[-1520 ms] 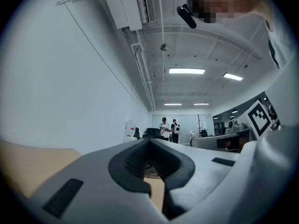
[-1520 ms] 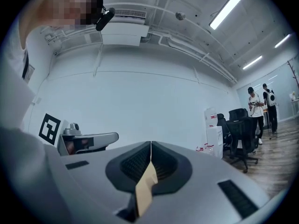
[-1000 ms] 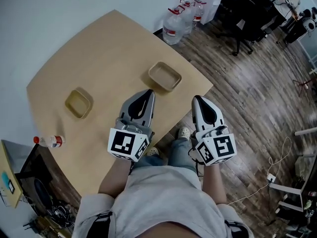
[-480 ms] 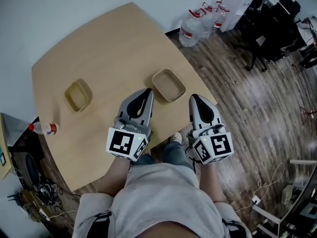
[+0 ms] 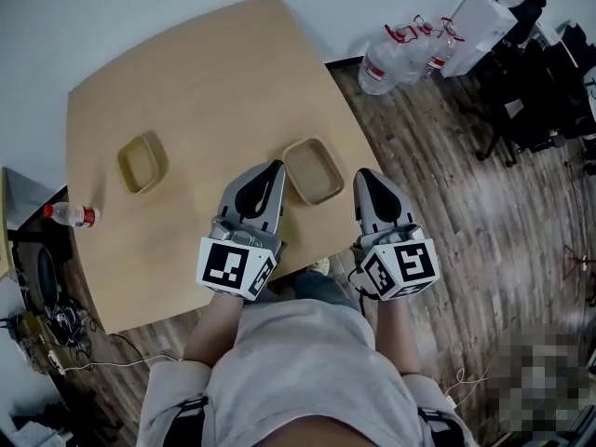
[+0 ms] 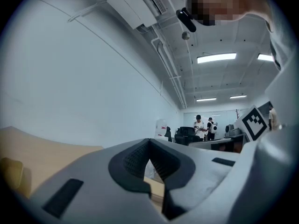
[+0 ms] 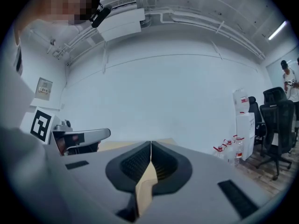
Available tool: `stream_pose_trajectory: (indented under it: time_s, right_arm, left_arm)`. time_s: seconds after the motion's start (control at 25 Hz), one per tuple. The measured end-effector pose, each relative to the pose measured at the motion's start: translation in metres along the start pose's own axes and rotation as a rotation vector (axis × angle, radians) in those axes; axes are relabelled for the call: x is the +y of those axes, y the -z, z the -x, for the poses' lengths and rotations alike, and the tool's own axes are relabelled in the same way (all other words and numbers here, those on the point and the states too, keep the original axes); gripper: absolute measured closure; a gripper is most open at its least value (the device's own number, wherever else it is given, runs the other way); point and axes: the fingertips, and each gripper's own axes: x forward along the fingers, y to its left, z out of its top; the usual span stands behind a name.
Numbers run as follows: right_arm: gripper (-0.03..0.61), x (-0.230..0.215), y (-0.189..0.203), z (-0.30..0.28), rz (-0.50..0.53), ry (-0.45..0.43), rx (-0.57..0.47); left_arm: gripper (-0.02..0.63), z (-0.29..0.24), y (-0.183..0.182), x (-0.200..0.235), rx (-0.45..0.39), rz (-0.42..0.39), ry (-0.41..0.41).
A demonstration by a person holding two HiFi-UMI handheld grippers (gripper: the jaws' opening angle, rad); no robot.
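Note:
In the head view my left gripper point(image 5: 276, 165) is held over the near edge of a wooden table point(image 5: 205, 82), its tip just left of a tan rectangular tray point(image 5: 313, 169). To that tray's right, my right gripper point(image 5: 361, 174) hangs just beyond the table's edge, over the floor. Both are shut with nothing between the jaws. In the left gripper view the left gripper point(image 6: 149, 141) has its jaws pressed together, aimed level across the table point(image 6: 46, 148) toward a white wall. The right gripper point(image 7: 151, 143) shows the same closed seam. A second tan tray point(image 5: 142, 163) lies at the table's left.
A small plastic bottle with a red cap point(image 5: 67, 215) lies near the table's left edge. Large water jugs point(image 5: 400, 49) and a white box point(image 5: 484, 12) stand on the wood floor at the back right, beside black office chairs point(image 5: 540, 91). Two people point(image 6: 203, 125) stand far off.
The head view has swung, so the table sits more squarely ahead and the jugs have moved right. Both grippers stay shut, side by side at the near edge, turned slightly.

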Motion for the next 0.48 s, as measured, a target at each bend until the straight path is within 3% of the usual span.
stream_pose_trajectory:
  time_s: [0.48]
  right_arm:
    - [0.568, -0.028, 0.012, -0.043, 0.027, -0.18, 0.087]
  left_arm:
    - [0.598, -0.015, 0.007, 0.007, -0.015, -0.021, -0.207]
